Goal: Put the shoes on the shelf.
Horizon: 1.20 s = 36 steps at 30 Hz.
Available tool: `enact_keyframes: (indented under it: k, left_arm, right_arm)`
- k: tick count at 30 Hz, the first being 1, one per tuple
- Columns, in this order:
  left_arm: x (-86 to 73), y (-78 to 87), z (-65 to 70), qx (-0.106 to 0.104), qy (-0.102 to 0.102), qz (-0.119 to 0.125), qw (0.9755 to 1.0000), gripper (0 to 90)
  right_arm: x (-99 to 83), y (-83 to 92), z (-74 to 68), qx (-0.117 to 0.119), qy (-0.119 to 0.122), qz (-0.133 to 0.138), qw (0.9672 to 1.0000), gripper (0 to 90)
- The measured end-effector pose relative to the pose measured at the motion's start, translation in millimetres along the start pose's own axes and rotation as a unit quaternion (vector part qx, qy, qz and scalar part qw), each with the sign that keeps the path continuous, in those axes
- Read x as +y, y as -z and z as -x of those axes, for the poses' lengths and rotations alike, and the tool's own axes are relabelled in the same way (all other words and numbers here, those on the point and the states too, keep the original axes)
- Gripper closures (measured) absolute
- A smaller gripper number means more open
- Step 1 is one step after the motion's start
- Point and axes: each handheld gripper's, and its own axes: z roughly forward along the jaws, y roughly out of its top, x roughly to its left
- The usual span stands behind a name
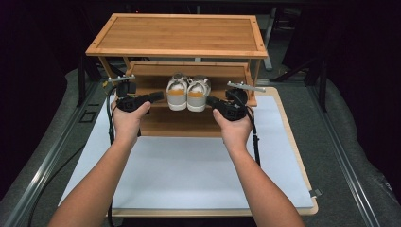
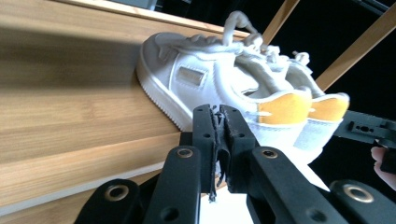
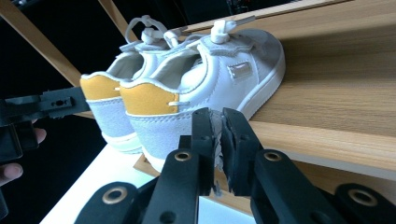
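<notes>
A: Nearest us, at the bottom of the high view, we see both forearms coming up over the white mat point(image 1: 189, 175) on the table. What do we hold?

B: The left gripper point(image 1: 158, 96) at centre left and the right gripper point(image 1: 211, 100) at centre right, each aimed inward at the pair of shoes. In the left gripper view the left gripper's point(image 2: 218, 116) black jaws stand pressed together with nothing between them, just in front of the left shoe's point(image 2: 205, 79) sole edge. In the right gripper view the right gripper's point(image 3: 218, 119) jaws are likewise pressed together and empty, close before the heel of the right shoe point(image 3: 210, 88).

A: Where do the shoes sit?

B: Side by side, touching, on the middle shelf point(image 1: 156, 90) of the wooden rack point(image 1: 177, 35), heels with orange tabs toward us, at the centre of the high view: left shoe point(image 1: 177, 92), right shoe point(image 1: 197, 93).

A: What crowds them?

B: The rack's top board hangs over them farther back, and slanted wooden struts point(image 2: 355, 46) rise at each side. Beyond lies darkness.
</notes>
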Motion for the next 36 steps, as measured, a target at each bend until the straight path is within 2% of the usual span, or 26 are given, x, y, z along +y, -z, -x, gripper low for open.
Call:
enact_keyframes:
  k: [1, 5, 13, 19, 23, 26, 27, 36]
  left_arm:
    - [-0.6, -0.6, -0.3, 0.002, -0.002, -0.002, 1.0000, 86.6]
    - [-4.5, -3.8, -0.8, -0.002, 0.003, 0.001, 1.0000, 88.4]
    - [-7.2, -10.1, 3.0, -0.008, 0.002, 0.000, 1.0000, 89.5]
    - [-7.9, -10.7, 3.3, -0.009, 0.002, 0.004, 1.0000, 89.9]
    - [-7.8, -10.9, 3.7, -0.008, 0.002, 0.004, 1.0000, 90.0]
    - [-7.0, -11.2, 4.3, -0.005, 0.000, 0.002, 1.0000, 90.0]
    - [-6.8, -11.3, 4.5, -0.003, -0.001, 0.002, 1.0000, 90.0]
    - [-3.1, -15.3, 4.3, 0.007, 0.001, 0.000, 1.0000, 90.0]
  right_arm:
    - [-0.7, -0.3, 0.1, -0.010, -0.001, -0.003, 0.9999, 83.9]
    - [-4.3, -4.3, 2.1, 0.005, -0.016, 0.002, 0.9999, 84.5]
    - [-6.3, -4.8, 1.6, 0.008, -0.017, 0.006, 0.9998, 87.2]
    - [-6.7, -4.4, -0.9, 0.000, -0.014, 0.006, 0.9999, 90.0]
    - [-7.6, -5.5, -1.0, 0.006, -0.022, 0.014, 0.9996, 90.0]
    - [-7.3, -4.6, -1.9, 0.007, -0.025, 0.008, 0.9996, 90.0]
    - [-7.5, -5.8, -2.3, 0.005, -0.026, 0.016, 0.9995, 90.0]
    - [-2.7, -9.4, -3.8, -0.003, -0.018, 0.010, 0.9998, 90.0]
